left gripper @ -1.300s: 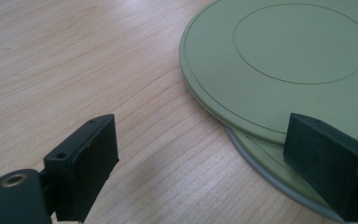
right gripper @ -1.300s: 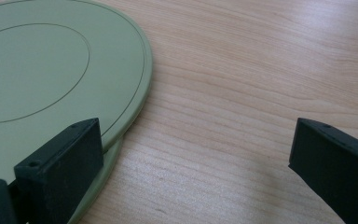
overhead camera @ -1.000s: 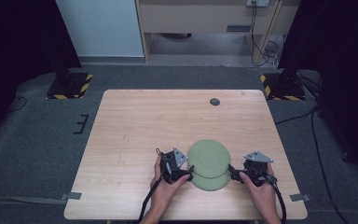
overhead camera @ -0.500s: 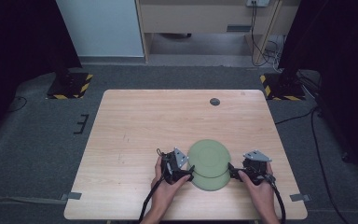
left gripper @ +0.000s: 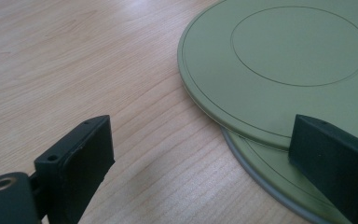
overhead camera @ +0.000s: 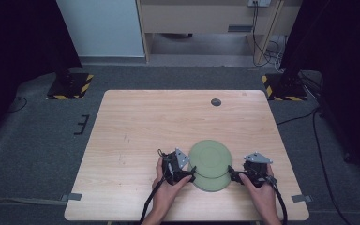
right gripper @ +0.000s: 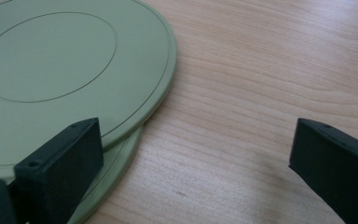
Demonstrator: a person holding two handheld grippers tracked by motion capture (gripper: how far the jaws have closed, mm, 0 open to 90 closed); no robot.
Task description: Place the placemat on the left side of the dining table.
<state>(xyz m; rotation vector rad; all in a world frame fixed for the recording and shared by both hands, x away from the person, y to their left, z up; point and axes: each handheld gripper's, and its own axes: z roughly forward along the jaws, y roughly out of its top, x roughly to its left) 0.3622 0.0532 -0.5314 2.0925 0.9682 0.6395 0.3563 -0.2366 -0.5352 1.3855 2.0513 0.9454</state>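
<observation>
Left gripper (overhead camera: 189, 172) w/ jaws wide, low over desk (overhead camera: 136, 126), just left of two stacked green plates (overhead camera: 210, 164); top plate (left gripper: 279, 65) offset from lower plate (left gripper: 279, 172). Right gripper (overhead camera: 233, 174) just right of stack, jaws wide too, left jaw over plate rim.

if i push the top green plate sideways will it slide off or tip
The top green plate probably slides rather than tips: it lies flat and low on the lower plate, already offset. Its smooth matte surface suggests little grip. It looks rigid, so it should move as one piece.
</observation>
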